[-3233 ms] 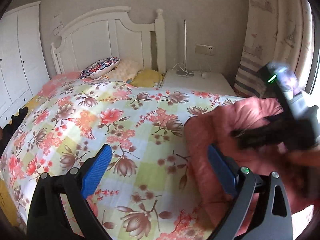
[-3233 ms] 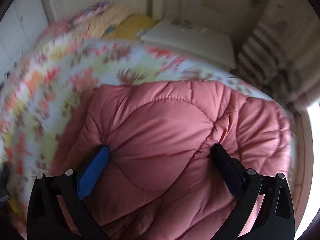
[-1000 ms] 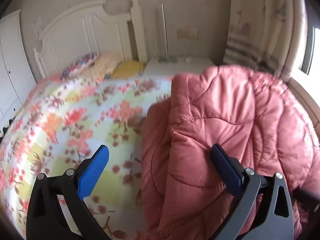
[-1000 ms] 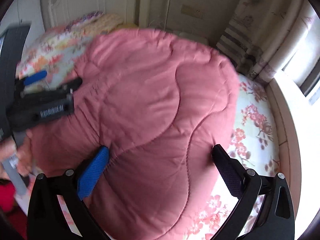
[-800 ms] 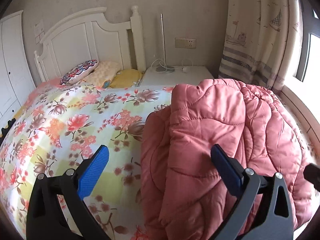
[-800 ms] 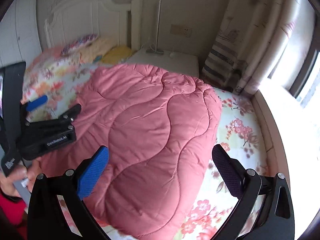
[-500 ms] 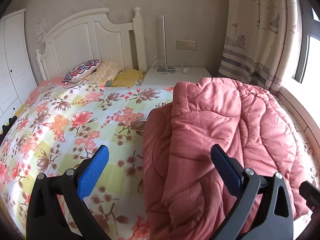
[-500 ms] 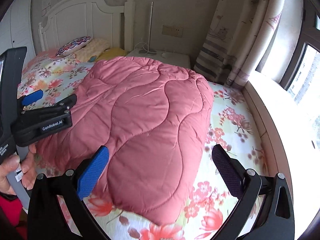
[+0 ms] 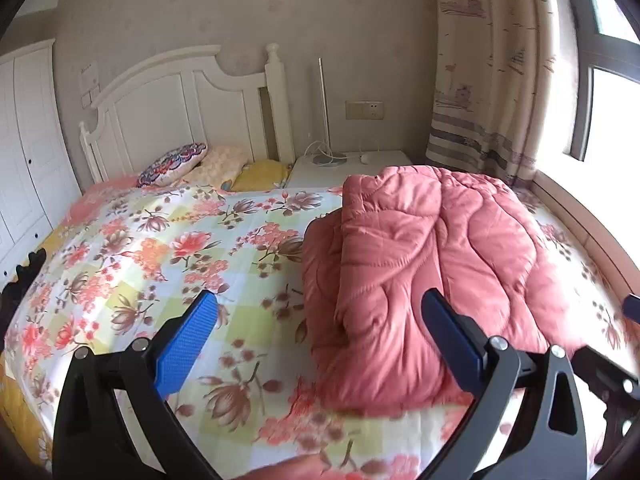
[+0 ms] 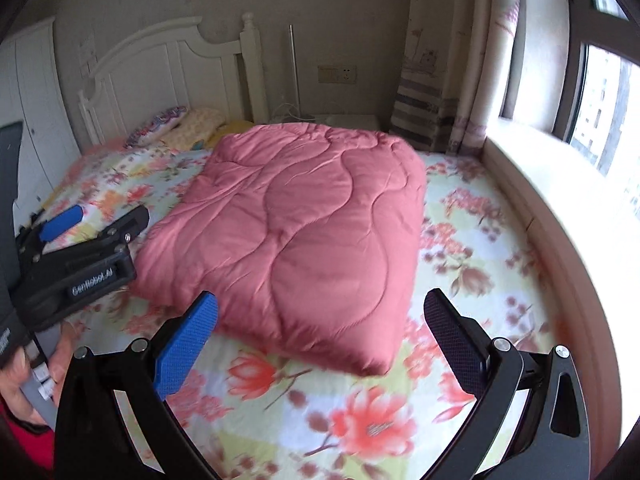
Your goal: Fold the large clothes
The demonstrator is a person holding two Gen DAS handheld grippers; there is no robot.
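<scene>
A pink quilted padded garment [image 10: 304, 220] lies folded into a thick rectangle on the floral bed [image 10: 472, 240], nearer the window side. In the left wrist view the same pink bundle [image 9: 432, 264] rests right of centre. My left gripper [image 9: 320, 320] is open, held back above the bed's near edge, with nothing between its fingers. My right gripper [image 10: 320, 320] is also open, hovering short of the bundle's near corner, holding nothing. The left gripper's black body [image 10: 76, 268] shows at the left of the right wrist view, held by a hand [image 10: 24, 380].
A white headboard [image 9: 180, 112] and several pillows [image 9: 208, 164] stand at the far end. A white nightstand [image 9: 352, 164] with a lamp pole sits beside it. Curtain [image 9: 488, 80] and window sill [image 10: 560, 184] line the right. White wardrobe doors [image 9: 24, 152] stand left.
Both grippers have pulled back and away from the pink bundle, which now lies released and folded on the bed. Earlier they were pressed close against it.
</scene>
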